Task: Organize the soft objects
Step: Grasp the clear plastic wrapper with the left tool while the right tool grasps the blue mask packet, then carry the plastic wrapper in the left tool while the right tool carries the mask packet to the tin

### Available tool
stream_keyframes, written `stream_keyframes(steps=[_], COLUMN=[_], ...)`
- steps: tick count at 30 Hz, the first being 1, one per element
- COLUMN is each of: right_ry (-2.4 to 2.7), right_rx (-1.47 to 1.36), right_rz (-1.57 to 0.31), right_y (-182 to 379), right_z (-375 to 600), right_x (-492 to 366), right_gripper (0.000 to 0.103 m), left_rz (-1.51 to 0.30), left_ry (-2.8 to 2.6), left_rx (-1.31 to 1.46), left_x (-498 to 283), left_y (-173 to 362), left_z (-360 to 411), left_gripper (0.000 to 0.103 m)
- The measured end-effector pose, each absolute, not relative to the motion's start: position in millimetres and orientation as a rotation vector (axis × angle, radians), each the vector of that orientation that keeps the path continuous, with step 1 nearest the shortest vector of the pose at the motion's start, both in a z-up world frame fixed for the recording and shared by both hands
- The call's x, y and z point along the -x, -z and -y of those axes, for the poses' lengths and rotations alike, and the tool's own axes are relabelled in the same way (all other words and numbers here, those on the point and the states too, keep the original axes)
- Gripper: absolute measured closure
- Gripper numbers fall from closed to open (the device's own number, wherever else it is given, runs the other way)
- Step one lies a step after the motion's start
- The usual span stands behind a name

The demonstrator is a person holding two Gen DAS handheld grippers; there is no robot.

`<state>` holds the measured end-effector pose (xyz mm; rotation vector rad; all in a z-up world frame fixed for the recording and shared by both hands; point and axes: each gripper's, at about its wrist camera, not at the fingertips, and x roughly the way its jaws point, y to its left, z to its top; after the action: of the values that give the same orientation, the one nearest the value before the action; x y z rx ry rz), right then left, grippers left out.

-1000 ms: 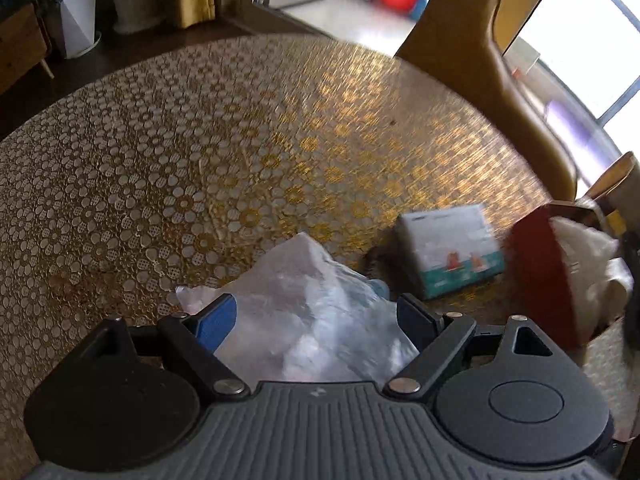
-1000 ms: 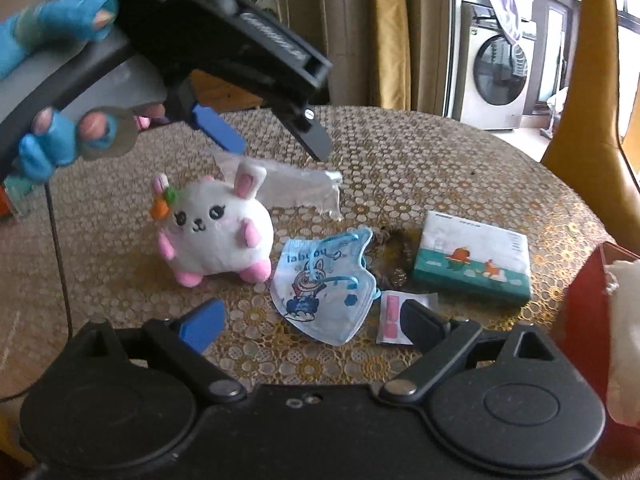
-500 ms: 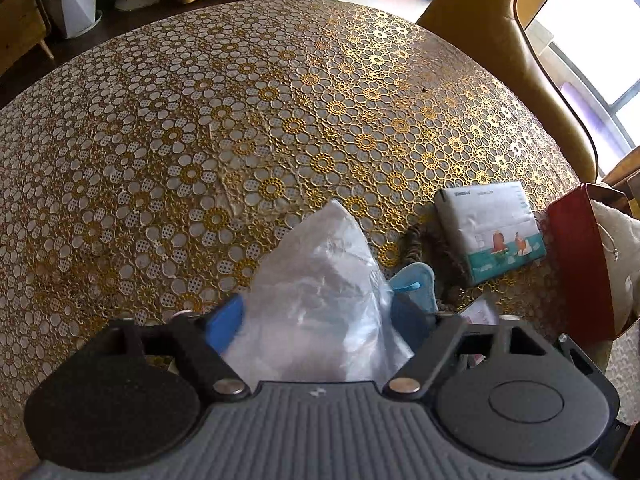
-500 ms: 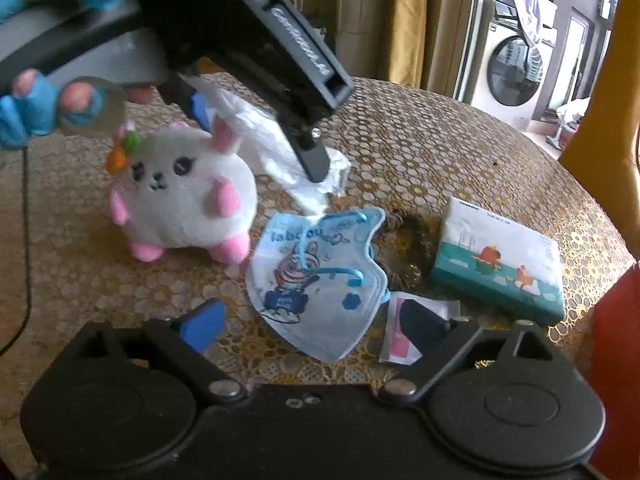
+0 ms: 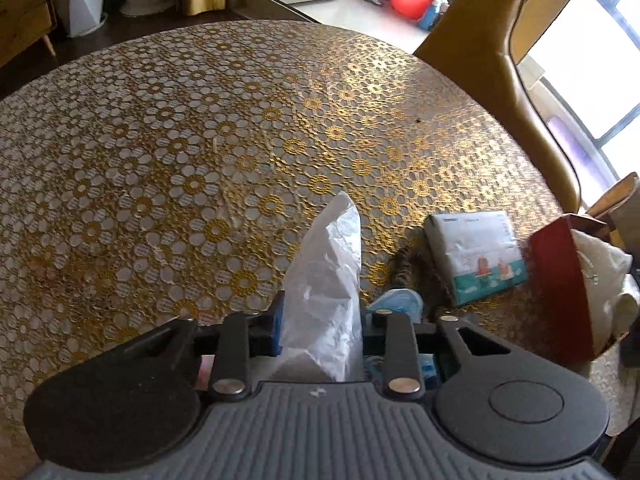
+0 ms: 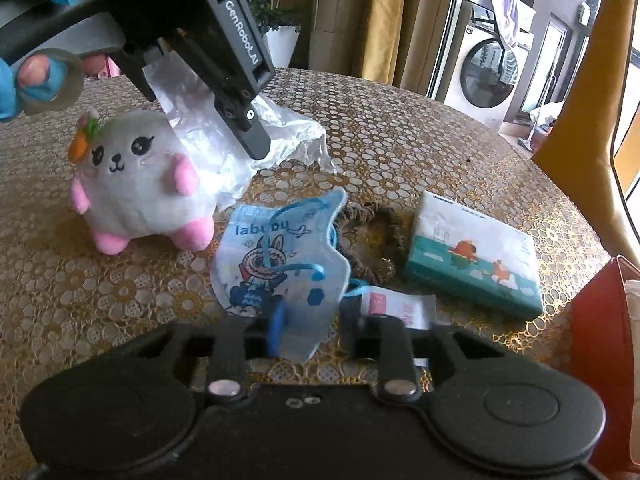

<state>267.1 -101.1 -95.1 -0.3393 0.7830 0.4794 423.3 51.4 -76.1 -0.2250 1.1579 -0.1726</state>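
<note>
In the left wrist view my left gripper (image 5: 322,322) is closing, its blue pads pinching a crumpled clear plastic bag (image 5: 328,264) that stands up between them. The right wrist view shows that same left gripper (image 6: 202,120) reaching down into the clear plastic bag (image 6: 288,128) behind a white plush rabbit (image 6: 136,184). My right gripper (image 6: 314,324) is closing too, with the lower tip of a blue cartoon face mask (image 6: 272,256) squeezed between its pads. The mask lies flat on the gold lace tablecloth (image 6: 400,132).
A tissue pack (image 6: 472,256) lies right of the mask, a brown hair tie (image 6: 372,236) between them, and a small pink-and-white packet (image 6: 396,304) by my right finger. A red box (image 5: 556,288) with white cloth stands at the right edge. A chair (image 5: 480,40) is behind.
Both grippers sank and their jaws came together, the left one gathering the plastic bag into a narrow upright bunch, the right one closing over the mask's lower tip.
</note>
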Motion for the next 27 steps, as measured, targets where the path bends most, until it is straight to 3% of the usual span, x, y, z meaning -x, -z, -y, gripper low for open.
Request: stream_keyframes(steps=[1,4,13,27], right_ry=[-0.474,-0.468,-0.460,-0.433], right_rx=[0.338,0.339,0.292,0.125], right_rz=[-0.775,-0.746,-0.664,-0.614], right_y=[94.2,90.0,64.9,10.5], right_z=[102.0,103.8,112.6,152.7], right_x=[-265.8,-260.7,-237.9,-214.7], right_gripper=[0.095,0.101,0.102,0.102], left_rz=[-1.150,-1.124,-1.051,-0.964], left_ry=[0.170,0.162,0.142,0.147], left_rx=[0.224,0.227,0.252,0.275], left_x=[-422.4,-418.3,-405.5,-376.6], left_y=[75.1,71.9,56.0,6.8], left_z=[-51.4,-51.8,-56.1,-49.6], left_gripper=[0.079,0.085,0.091,0.092])
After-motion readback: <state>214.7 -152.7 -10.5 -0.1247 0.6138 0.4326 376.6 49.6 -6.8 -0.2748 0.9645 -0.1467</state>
